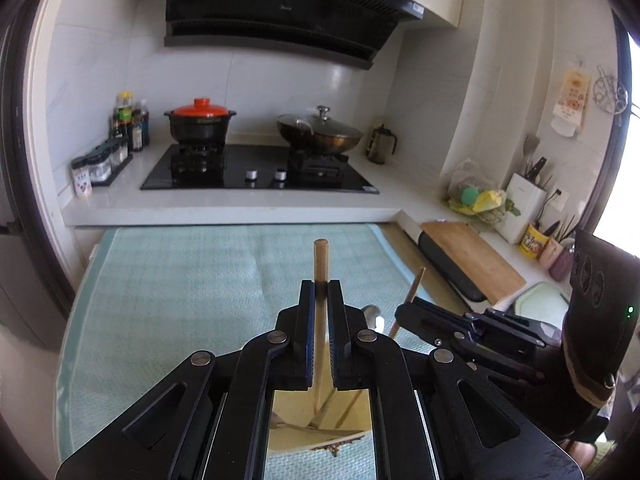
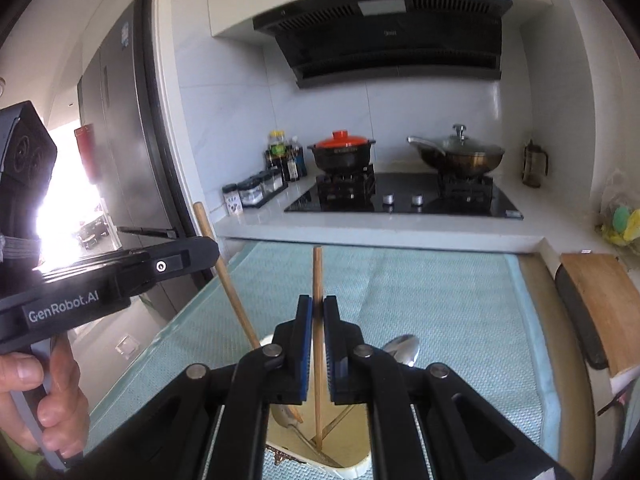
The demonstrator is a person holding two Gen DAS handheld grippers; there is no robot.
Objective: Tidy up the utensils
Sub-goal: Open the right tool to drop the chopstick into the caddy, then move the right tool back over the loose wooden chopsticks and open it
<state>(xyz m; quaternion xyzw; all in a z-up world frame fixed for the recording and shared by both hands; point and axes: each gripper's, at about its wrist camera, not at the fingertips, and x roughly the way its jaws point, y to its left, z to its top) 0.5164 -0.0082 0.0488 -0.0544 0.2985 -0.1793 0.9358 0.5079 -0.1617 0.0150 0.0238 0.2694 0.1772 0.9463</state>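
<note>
My left gripper [image 1: 320, 286] is shut on a thick round wooden handle [image 1: 321, 258] that rises above its fingers and runs down into a cream utensil holder [image 1: 288, 436] below. My right gripper [image 2: 317, 302] is shut on a thinner wooden stick [image 2: 317, 272] whose lower end stands inside the same cream holder [image 2: 356, 466]. A metal spoon [image 2: 404, 348] sticks up at the holder's right rim; the spoon [image 1: 372, 312] also shows between the grippers. Each view shows the other tool: the right gripper [image 1: 404, 310] with its stick, and the left gripper [image 2: 206, 250] with its handle [image 2: 226, 280].
The holder stands on a mint-green mat [image 1: 180, 280]. Beyond it a counter holds a stove [image 1: 256, 172], a red-lidded clay pot [image 1: 200, 122], a lidded wok [image 1: 320, 132] and spice jars [image 1: 100, 164]. A wooden cutting board [image 1: 472, 256] lies at right. A hand [image 2: 36, 400] grips the left tool beside a fridge [image 2: 120, 140].
</note>
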